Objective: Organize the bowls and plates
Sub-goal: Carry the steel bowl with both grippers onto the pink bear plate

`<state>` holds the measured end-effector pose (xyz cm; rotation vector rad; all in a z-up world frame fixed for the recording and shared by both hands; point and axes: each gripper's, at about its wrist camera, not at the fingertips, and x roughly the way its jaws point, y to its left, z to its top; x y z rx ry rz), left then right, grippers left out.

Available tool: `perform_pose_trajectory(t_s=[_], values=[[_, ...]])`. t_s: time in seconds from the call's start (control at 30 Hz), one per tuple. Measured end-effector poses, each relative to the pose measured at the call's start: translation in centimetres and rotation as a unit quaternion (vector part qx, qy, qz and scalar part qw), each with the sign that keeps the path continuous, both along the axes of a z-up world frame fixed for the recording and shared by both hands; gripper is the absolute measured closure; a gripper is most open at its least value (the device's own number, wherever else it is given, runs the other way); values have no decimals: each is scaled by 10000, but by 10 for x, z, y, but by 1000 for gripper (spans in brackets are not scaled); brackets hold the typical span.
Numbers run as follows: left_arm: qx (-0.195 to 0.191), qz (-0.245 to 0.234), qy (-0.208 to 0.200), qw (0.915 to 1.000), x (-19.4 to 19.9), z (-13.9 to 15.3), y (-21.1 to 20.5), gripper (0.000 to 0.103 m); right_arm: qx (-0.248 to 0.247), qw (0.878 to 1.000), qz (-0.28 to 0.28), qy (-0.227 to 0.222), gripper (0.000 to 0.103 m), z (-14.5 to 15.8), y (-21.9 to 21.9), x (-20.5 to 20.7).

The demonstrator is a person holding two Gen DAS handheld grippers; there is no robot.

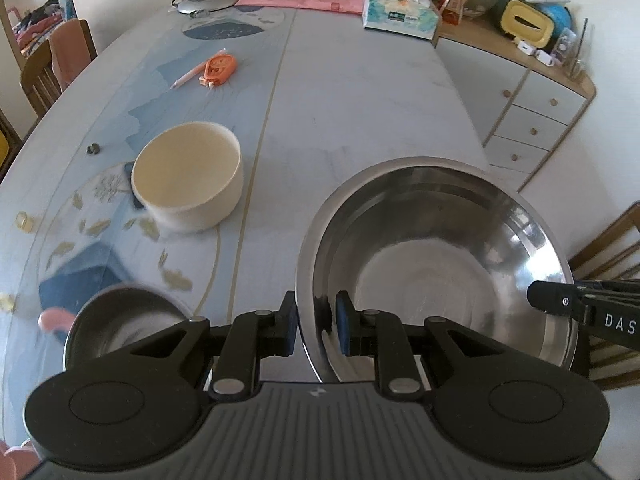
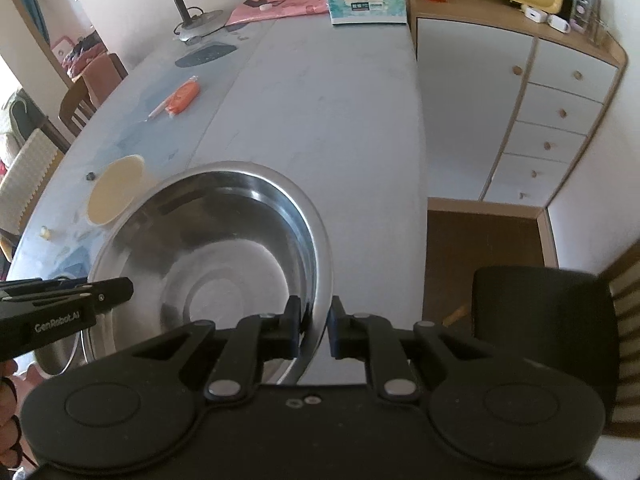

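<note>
A large steel bowl (image 1: 440,260) (image 2: 208,248) hangs just above the pale blue table (image 1: 360,100), held from both sides. My left gripper (image 1: 316,312) (image 2: 116,292) is shut on its left rim, one pad inside and one outside. My right gripper (image 2: 314,316) (image 1: 548,298) is shut on the opposite right rim in the same way. A cream bowl (image 1: 188,176) (image 2: 116,190) stands upright on the table to the left. A smaller steel bowl (image 1: 124,320) (image 2: 56,356) sits at the near left, partly hidden by my left gripper.
An orange tape dispenser (image 1: 218,70) and a pen lie further back. A tissue box (image 1: 400,16), pink cloth and lamp base (image 1: 204,0) line the far edge. A drawer cabinet (image 2: 560,112) stands right of the table, with a dark chair (image 2: 540,320) near the right edge.
</note>
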<state>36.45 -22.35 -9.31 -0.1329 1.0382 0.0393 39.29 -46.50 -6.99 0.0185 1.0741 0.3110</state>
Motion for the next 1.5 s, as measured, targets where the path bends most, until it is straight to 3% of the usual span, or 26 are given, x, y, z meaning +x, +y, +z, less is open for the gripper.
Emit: perform_pose_trajectory(t_s=[0.4,0.87,1.5], values=[[-44,-636,-62,9979,-95,8,4,84,33,9987,-499,-6,90,10,1,-108],[170,-1435,130,9894,-171,-20,-1,84,70,9948,-989,240,90,-15,-2,-204],[255,-1770,325,9833,-203,-61,-1,84,128,9927,-1102,477,90,-54,0,-238]])
